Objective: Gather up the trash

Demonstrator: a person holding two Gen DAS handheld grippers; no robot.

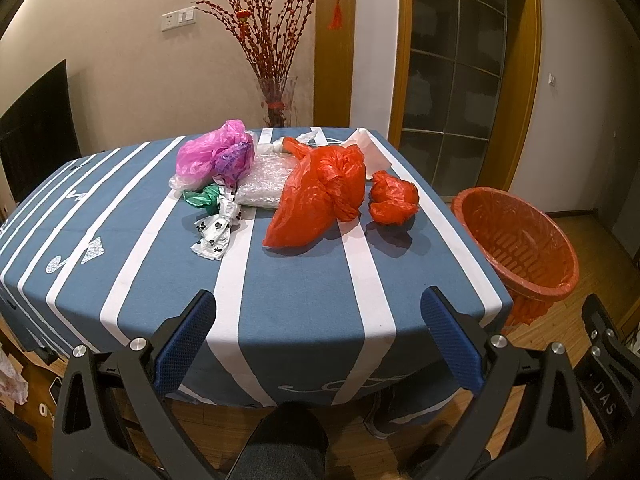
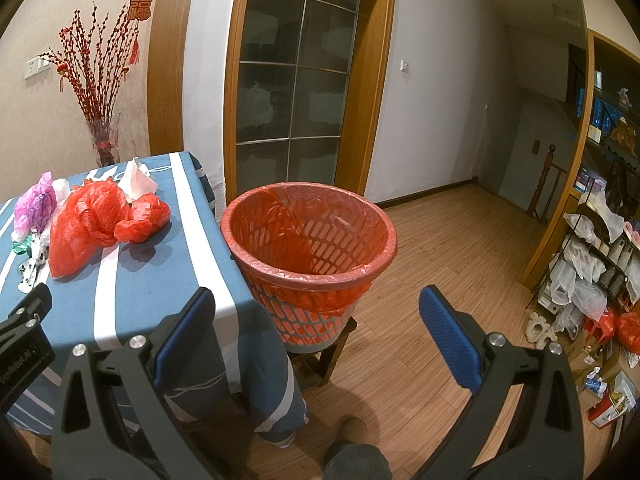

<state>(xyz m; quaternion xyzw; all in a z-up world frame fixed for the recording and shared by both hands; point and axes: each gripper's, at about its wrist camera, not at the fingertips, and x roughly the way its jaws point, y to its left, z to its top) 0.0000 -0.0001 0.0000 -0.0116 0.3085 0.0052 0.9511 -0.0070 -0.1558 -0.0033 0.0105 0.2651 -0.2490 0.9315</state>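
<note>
I read the left gripper (image 1: 318, 336) as spread wide, nothing between its pads, held short of the table's (image 1: 304, 280) near edge. Ahead of it lie a large red bag (image 1: 320, 196), a small red wad (image 1: 394, 198), and a pink bag (image 1: 212, 152) further left. Right gripper (image 2: 316, 336) likewise apart and empty; the lined red basket (image 2: 308, 236) stands just ahead of it, beside the table.
</note>
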